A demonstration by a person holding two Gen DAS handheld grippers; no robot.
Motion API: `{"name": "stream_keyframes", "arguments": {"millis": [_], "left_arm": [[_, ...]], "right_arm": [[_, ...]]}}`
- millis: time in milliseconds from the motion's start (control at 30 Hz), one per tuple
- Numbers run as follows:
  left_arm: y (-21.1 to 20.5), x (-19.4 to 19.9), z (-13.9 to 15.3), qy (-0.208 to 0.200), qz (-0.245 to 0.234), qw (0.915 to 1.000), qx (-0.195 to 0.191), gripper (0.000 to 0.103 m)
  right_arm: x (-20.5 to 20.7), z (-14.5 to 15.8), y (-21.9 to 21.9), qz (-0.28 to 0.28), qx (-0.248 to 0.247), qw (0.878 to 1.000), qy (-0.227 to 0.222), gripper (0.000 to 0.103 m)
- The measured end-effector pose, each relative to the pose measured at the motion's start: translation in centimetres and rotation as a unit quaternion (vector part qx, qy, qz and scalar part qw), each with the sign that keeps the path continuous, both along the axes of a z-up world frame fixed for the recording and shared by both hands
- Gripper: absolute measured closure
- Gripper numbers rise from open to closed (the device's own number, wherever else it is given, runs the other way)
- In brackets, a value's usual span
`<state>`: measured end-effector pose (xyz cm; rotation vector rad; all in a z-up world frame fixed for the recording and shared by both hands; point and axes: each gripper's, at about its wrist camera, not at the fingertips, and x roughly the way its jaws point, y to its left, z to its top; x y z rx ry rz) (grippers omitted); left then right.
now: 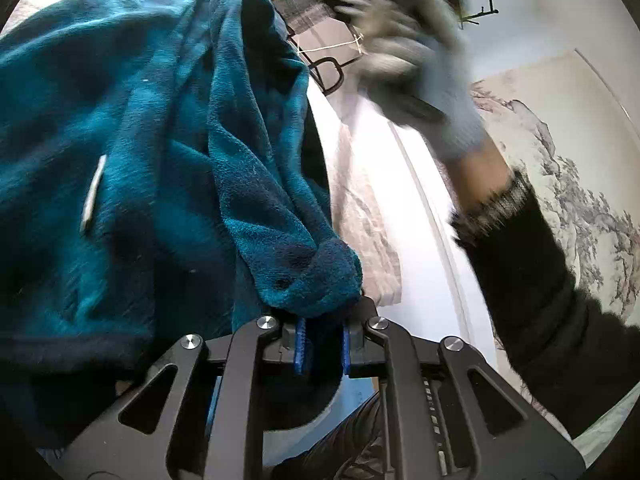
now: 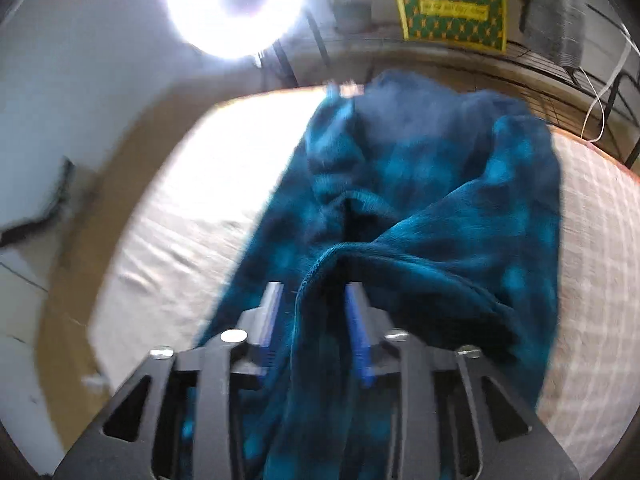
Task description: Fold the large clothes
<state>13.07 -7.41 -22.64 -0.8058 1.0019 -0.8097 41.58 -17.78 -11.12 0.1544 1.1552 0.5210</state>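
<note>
So on the left of the left wrist view it's basically all teal fleece garment (image 1: 132,128), a big fuzzy thing hanging in folds, with a small pale sliver (image 1: 93,194) stuck on it that I can't identify. The left gripper (image 1: 323,344) has its blue pads nearly together, pinching a bunched hem corner of that fleece right at the tips. Further right there's a blurred gloved hand (image 1: 416,64) in a grey knit glove with a black sleeve (image 1: 536,280) coming down from it, and behind that a pale hanging with an ink-style mountain and tree drawing (image 1: 568,184).

Right wrist view, left to right: a very bright ring light (image 2: 236,4) up top, then the bed surface (image 2: 180,216) with a pale sheet, washed out by glare. The fleece lies heaped across the middle of the bed and drapes toward the camera. The right gripper (image 2: 314,320) has its jaws partly apart, and a fold of the fleece runs between them; the pads don't look like they're pressing on it, though it's blurry. Top right there's a green and yellow patterned box (image 2: 452,8) with a yellow label strip, text too smeared to read, next to a black wire rack (image 2: 560,68). No brands legible anywhere.
</note>
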Motion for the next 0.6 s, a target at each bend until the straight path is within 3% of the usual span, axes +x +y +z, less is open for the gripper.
{"name": "stream_keyframes", "arguments": {"millis": [133,233,333,467,600], "left_arm": [[0.7,-0.6,0.5,0.007,-0.002,0.9997,0.025,0.081],[1.7,-1.9,1.6,0.0,-0.001,0.9991,0.043,0.076],[2.9,-3.2,3.2,-0.018,0.007,0.998,0.06,0.075],[3.9,-3.3,5.2,-0.038,0.02,0.9966,0.07,0.061],[4.1,-3.2,5.6,-0.047,0.023,0.9945,0.09,0.054]], "right_arm": [[-3.7,4.7,-6.5,-0.049,0.079,0.996,-0.014,0.065],[-6.9,6.0,-9.6,-0.071,0.087,0.994,-0.014,0.065],[-10.4,5.5,-10.4,-0.074,0.058,0.996,-0.004,0.065],[-13.7,2.8,-9.0,-0.061,0.014,0.998,0.024,0.065],[-15.8,-0.5,-6.6,-0.052,-0.02,0.997,0.055,0.065]]}}
